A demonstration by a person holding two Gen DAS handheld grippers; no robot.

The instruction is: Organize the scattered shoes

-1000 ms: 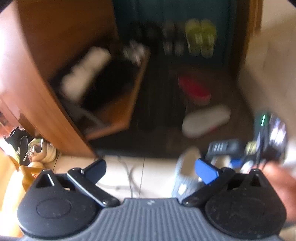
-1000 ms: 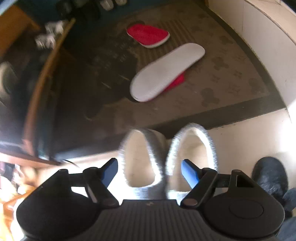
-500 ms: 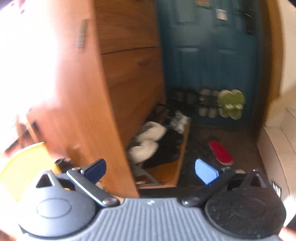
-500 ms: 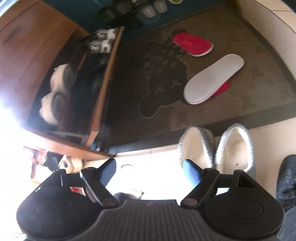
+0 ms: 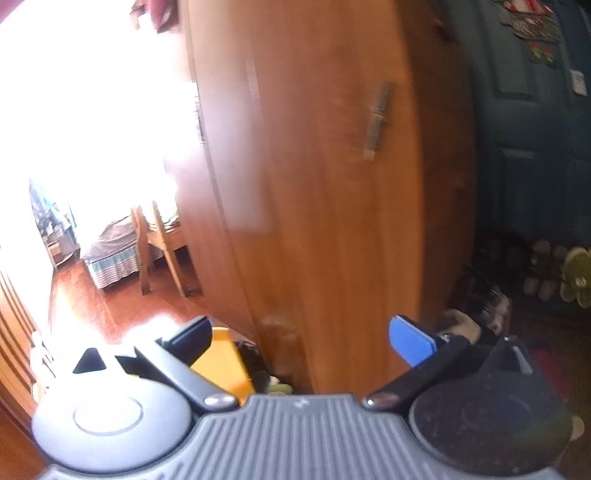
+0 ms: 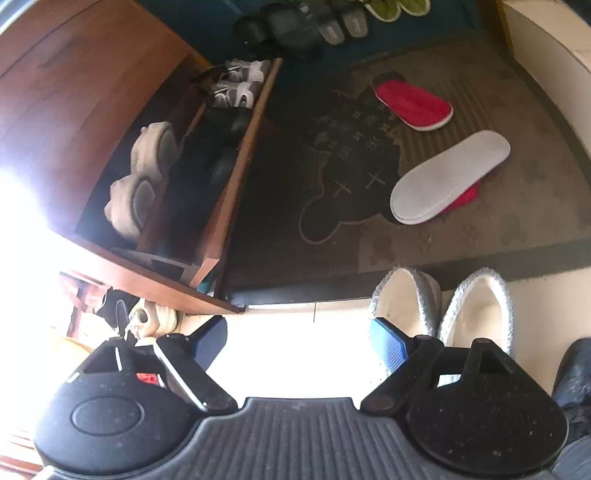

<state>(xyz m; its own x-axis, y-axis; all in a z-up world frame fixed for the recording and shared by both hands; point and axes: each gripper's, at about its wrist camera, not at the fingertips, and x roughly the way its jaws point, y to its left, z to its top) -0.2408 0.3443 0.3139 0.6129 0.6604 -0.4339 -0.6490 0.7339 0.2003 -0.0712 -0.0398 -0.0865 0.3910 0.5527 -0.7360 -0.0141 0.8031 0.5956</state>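
Observation:
Two grey fluffy slippers (image 6: 443,306) stand side by side on the pale floor at the doormat's near edge. My right gripper (image 6: 299,341) hangs over bare floor just left of them, its jaws opening, nothing between them. On the mat lie a red slipper (image 6: 413,105) sole down and its mate (image 6: 450,177) flipped, white sole up. My left gripper (image 5: 301,338) is open and empty, raised and facing the wooden cabinet side (image 5: 332,184). Shoes by the door show blurred at the right edge, among them a green pair (image 5: 576,280).
An open wooden shoe cabinet (image 6: 229,184) at left holds white sneakers (image 6: 142,177), dark shoes and grey trainers (image 6: 240,83). Dark sandals and green slippers (image 6: 399,5) line the blue door. A white step (image 6: 554,55) bounds the mat at right. A dark shoe (image 6: 574,373) sits far right.
My left gripper rose and swung left, from the mat up to the cabinet side. My right gripper lifted and shifted left off the grey slippers, its jaws spreading.

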